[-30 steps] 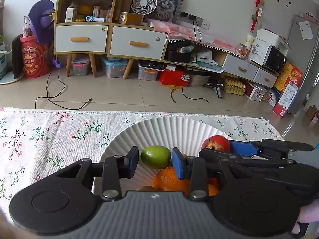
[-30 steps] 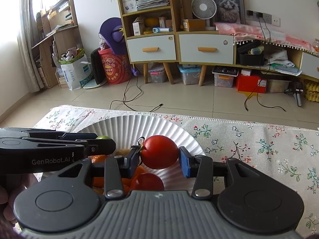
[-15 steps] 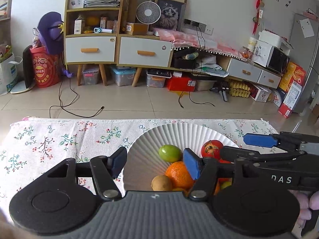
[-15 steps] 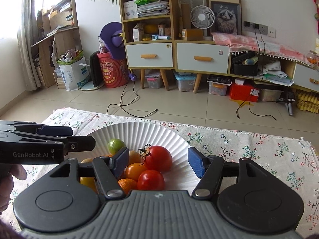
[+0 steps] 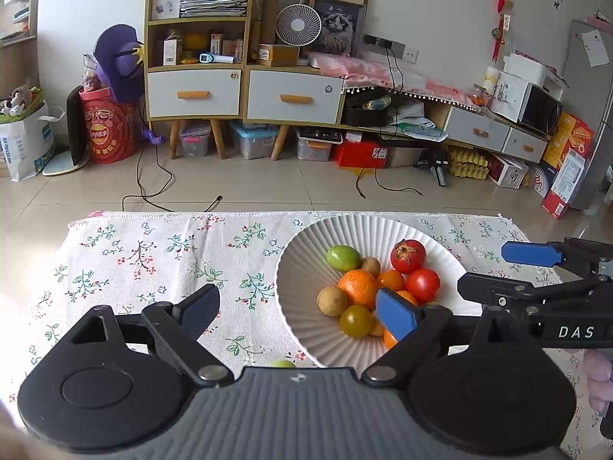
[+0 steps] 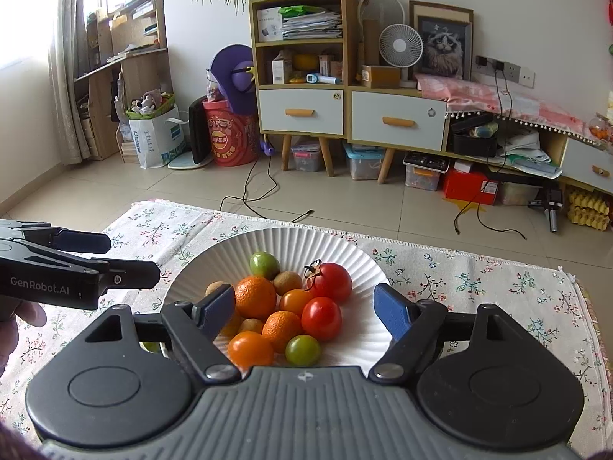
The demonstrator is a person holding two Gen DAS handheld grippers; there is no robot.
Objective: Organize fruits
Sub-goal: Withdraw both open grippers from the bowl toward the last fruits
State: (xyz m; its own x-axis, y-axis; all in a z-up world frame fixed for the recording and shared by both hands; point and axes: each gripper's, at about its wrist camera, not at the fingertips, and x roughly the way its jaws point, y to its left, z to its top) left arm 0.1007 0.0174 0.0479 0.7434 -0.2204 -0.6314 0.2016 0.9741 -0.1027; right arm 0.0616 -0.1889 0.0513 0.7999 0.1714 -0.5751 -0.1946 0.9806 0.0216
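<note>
A white ribbed paper plate (image 5: 452,264) (image 6: 345,245) on the floral tablecloth holds several fruits: a green lime (image 5: 342,257) (image 6: 264,264), an orange (image 5: 358,288) (image 6: 255,296), red tomatoes (image 5: 408,256) (image 6: 329,281), kiwis and small yellow-green ones. My left gripper (image 5: 299,314) is open and empty, raised above the plate's left edge. My right gripper (image 6: 304,312) is open and empty, raised above the fruit pile. Each gripper shows from the side in the other's view (image 5: 536,280) (image 6: 76,264). A small green fruit (image 5: 282,364) lies on the cloth beside the plate, half hidden by my left gripper.
The floral tablecloth (image 5: 153,260) (image 6: 479,287) covers the table; its far edge is just past the plate. Beyond lie tiled floor with cables, a wooden cabinet (image 5: 245,92) and clutter along the wall.
My right gripper opened and let go of the stemmed tomato, which now rests in the plate. My left gripper opened wider. Both grippers pulled back and up from the plate.
</note>
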